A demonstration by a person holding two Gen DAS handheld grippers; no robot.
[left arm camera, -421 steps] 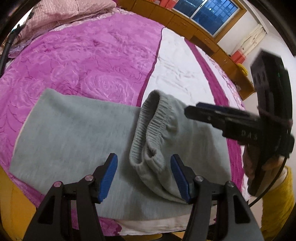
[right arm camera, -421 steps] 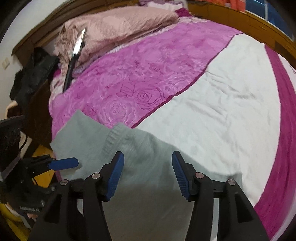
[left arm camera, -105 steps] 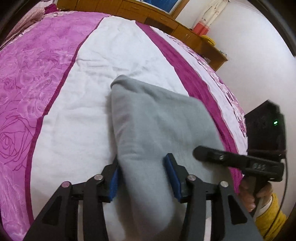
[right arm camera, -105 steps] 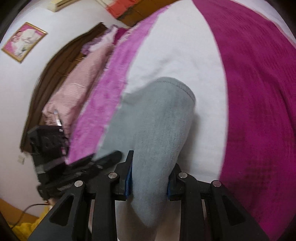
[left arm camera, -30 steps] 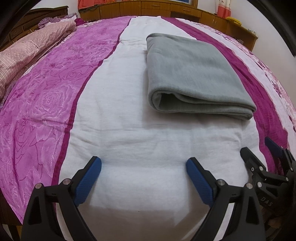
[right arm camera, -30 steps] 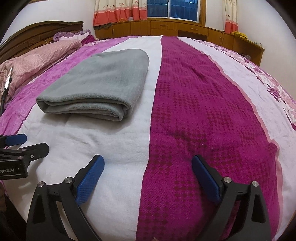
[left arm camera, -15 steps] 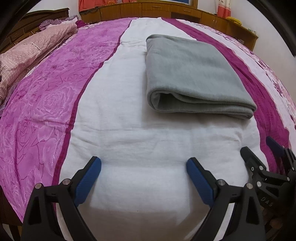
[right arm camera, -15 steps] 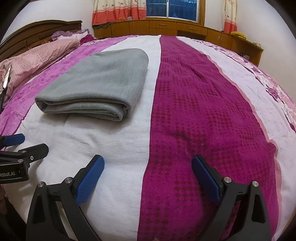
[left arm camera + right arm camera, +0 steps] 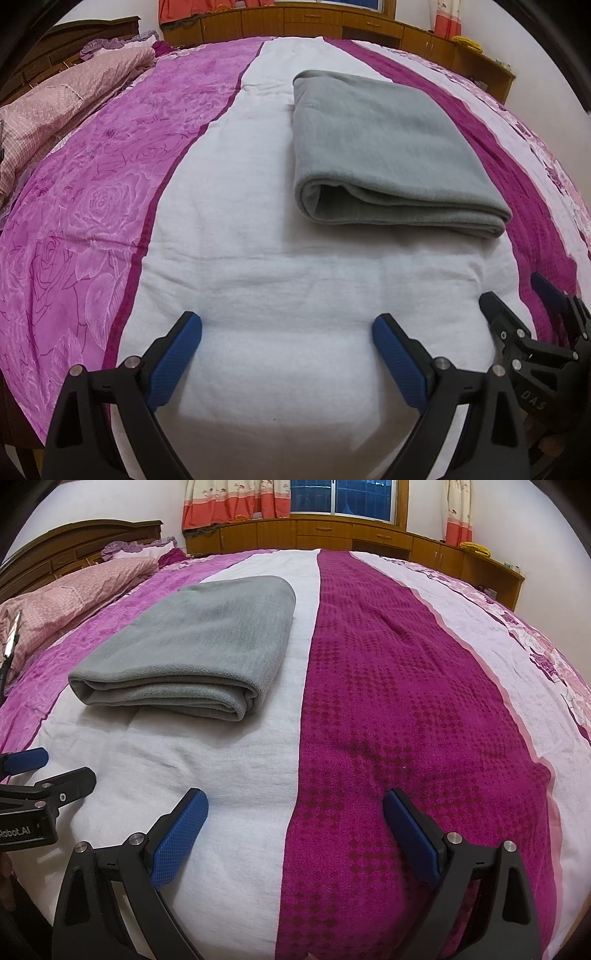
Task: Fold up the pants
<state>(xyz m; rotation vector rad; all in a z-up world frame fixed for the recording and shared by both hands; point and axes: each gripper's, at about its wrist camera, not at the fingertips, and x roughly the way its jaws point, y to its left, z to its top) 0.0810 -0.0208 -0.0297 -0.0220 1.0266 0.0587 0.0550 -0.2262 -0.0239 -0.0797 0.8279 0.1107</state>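
Bedspread (image 9: 258, 258) in pink, white and magenta stripes, with the grey pants (image 9: 376, 147) folded into a neat stack on the white stripe.

Folded pants (image 9: 199, 650) lie flat, open layered edge facing the grippers, right edge just at the magenta stripe (image 9: 388, 701). Left gripper (image 9: 286, 328) hangs over bare white bedspread on the near side of the stack, blue pads spread wide, nothing between them, apart from the cloth. Right gripper (image 9: 295, 805) sits beside it to the right, straddling the white-magenta border, equally wide and empty, the pants ahead and to its left. Pink pillows (image 9: 74, 590) lie at the wooden headboard (image 9: 74, 542), cabinets (image 9: 332, 535) under the curtained window (image 9: 332, 498) beyond.
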